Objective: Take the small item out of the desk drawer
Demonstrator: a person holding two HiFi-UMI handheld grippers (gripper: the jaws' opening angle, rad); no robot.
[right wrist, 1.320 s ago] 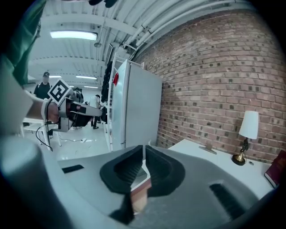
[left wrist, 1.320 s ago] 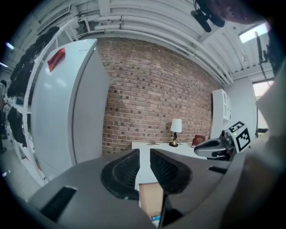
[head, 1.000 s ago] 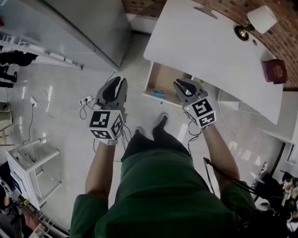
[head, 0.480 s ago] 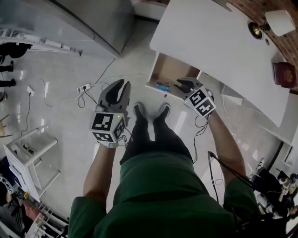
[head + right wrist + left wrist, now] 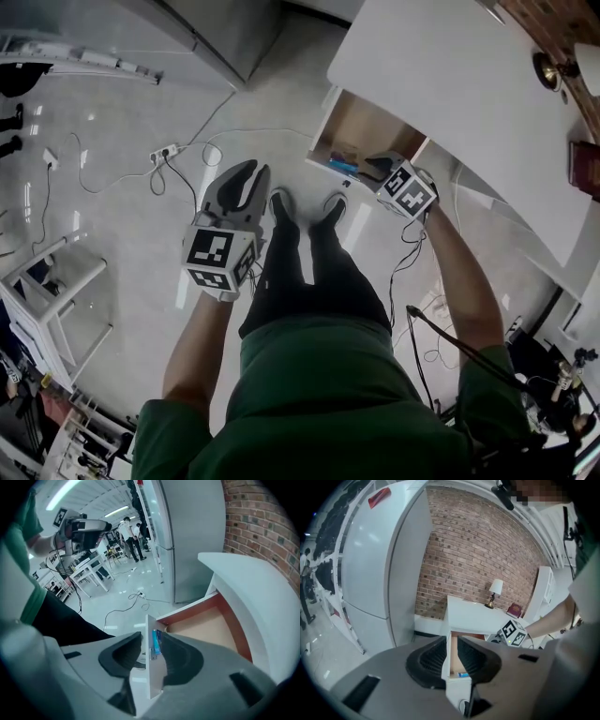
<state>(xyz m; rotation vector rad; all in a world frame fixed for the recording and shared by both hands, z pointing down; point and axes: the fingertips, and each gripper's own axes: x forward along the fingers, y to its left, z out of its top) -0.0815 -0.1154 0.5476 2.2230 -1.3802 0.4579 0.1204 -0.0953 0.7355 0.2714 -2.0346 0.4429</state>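
The white desk (image 5: 441,84) has its wooden drawer (image 5: 366,127) pulled open. A small blue item (image 5: 342,167) lies inside against the drawer's front panel. My right gripper (image 5: 367,167) points steeply down at that front edge. In the right gripper view its jaws (image 5: 149,637) have just been opening and stand apart, with the front panel and the blue item (image 5: 155,641) in the gap and no pad pressing on them. My left gripper (image 5: 253,169) hangs over the floor left of the drawer. Its jaws (image 5: 450,641) are slightly apart and empty, and the drawer (image 5: 454,656) shows beyond them.
A tall grey fridge (image 5: 216,28) stands left of the desk. A power strip with cables (image 5: 169,150) lies on the floor. A white rack (image 5: 47,300) is at the left. A lamp (image 5: 548,67) and a red book (image 5: 586,155) sit on the desk. The person's shoes (image 5: 281,202) stand before the drawer.
Both grippers have sunk lower. The right one has tipped downward and come to the drawer's front edge. The left one has dropped beside the person's legs.
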